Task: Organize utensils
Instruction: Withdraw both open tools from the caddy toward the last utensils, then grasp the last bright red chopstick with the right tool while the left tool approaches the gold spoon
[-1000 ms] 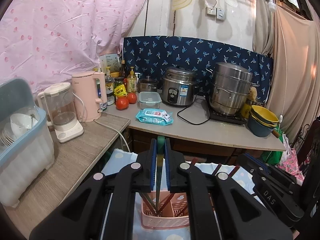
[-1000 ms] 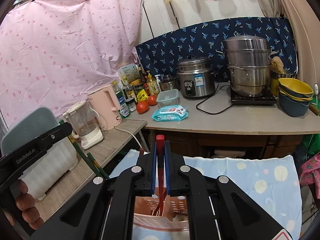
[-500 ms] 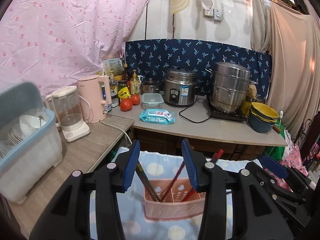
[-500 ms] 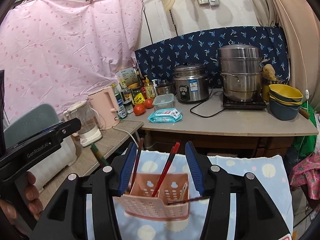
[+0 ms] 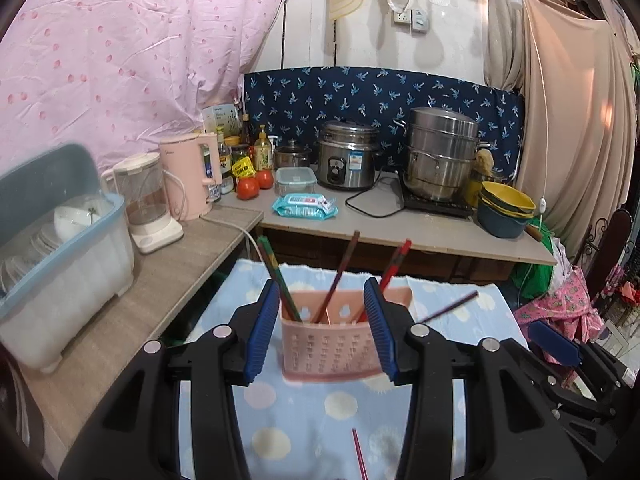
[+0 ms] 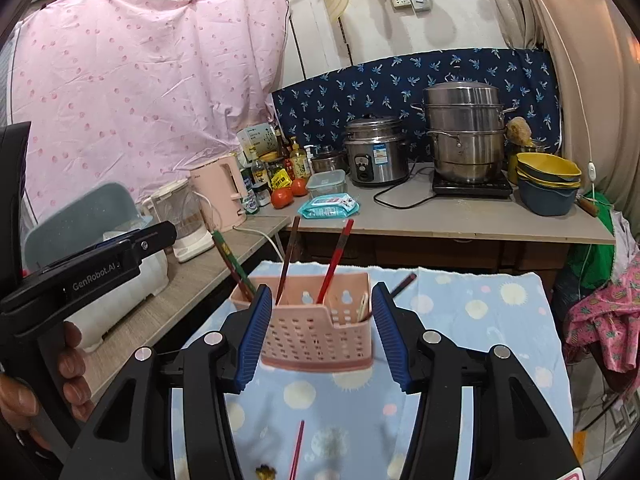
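Left gripper (image 5: 322,330): jaws have just been opening, now apart and empty; pink perforated plastic basket (image 5: 330,346) shows between the blue pads, untouched.
Basket: on the blue cloth with pale dots (image 5: 304,420), toward the far edge of the tabletop.
Chopsticks: green-and-red pair (image 5: 278,278), brown one (image 5: 340,272) and red pair (image 5: 394,266) lean upright inside; a dark one (image 5: 450,306) lies beside it to the right; a red one (image 5: 359,454) lies at the near edge.
Right gripper (image 6: 322,334): likewise just opened, holding nothing.
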`<control>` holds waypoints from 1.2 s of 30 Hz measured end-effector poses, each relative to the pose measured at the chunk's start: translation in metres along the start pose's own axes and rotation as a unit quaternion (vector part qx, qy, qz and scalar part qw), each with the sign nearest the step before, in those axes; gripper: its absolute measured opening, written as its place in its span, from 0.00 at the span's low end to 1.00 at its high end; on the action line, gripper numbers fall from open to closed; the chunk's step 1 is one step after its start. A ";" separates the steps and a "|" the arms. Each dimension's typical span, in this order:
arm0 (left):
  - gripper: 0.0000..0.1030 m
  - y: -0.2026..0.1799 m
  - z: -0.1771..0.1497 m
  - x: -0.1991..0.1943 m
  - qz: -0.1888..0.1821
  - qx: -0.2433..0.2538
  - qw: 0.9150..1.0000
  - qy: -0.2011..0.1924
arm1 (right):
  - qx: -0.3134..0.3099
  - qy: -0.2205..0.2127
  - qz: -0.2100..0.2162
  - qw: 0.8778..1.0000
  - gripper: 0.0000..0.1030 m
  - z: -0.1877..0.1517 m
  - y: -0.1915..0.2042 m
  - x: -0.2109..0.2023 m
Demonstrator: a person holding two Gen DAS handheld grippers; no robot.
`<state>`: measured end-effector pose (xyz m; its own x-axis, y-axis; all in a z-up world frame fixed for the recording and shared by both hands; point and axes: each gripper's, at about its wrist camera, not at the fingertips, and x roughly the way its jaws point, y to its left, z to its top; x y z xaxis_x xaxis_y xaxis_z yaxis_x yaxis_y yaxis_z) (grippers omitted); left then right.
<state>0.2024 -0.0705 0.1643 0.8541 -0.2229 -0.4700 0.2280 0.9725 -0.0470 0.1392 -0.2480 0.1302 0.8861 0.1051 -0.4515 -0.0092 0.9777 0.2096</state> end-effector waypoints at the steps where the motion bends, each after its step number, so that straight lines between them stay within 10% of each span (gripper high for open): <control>1: 0.41 0.001 -0.006 -0.005 0.000 -0.002 1.000 0.003 | 0.000 0.002 0.001 1.000 0.49 -0.004 0.001 -0.003; 36: 0.41 0.025 -0.208 -0.028 0.021 -0.028 0.981 0.192 | -0.013 0.193 -0.009 0.981 0.49 -0.215 0.032 -0.026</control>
<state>0.0869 -0.0262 -0.0074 0.6206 -0.1505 -0.7695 0.1603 0.9850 -0.0634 0.0163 -0.1803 -0.0377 0.6443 0.1431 -0.7513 -0.0113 0.9840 0.1777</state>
